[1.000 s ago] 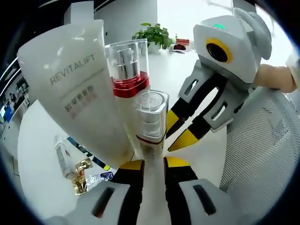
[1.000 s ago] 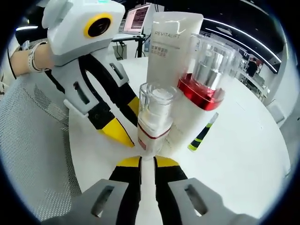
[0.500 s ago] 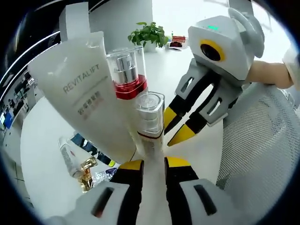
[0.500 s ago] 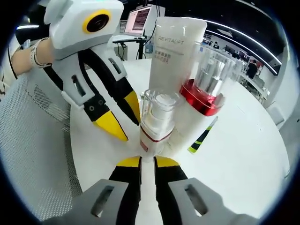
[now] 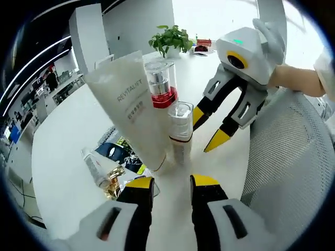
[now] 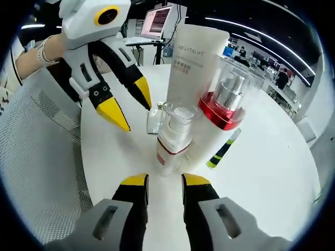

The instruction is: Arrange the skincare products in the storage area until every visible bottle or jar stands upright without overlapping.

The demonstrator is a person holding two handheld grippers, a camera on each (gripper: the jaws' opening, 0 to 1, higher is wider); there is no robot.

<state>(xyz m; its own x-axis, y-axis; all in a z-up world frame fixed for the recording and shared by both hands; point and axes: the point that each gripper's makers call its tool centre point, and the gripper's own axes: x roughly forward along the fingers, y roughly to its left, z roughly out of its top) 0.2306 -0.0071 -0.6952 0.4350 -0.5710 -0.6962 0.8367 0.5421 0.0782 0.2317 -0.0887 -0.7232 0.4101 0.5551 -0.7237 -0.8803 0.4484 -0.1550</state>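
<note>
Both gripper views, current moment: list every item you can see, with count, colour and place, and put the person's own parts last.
REVITALIFT tube: 1, white, standing on its cap on the table, behind the pump bottles.
Tall pump bottle: 1, clear cap with red collar, upright beside the tube.
Short pump bottle: 1, clear cap with white body, upright in front of the tall one.
Lying items: several, one white bottle, one gold-capped piece, dark packets, on the table near the tube's base.
Pen-like stick: 1, black and yellow-green, flat on the table.
Table: 1, white, round.
Mesh chair: 1, grey-white, at the table edge.
Potted plant: 1, green, far side.
Left gripper: 1, yellow-tipped, open.
Right gripper: 1, yellow-tipped, open.
</note>
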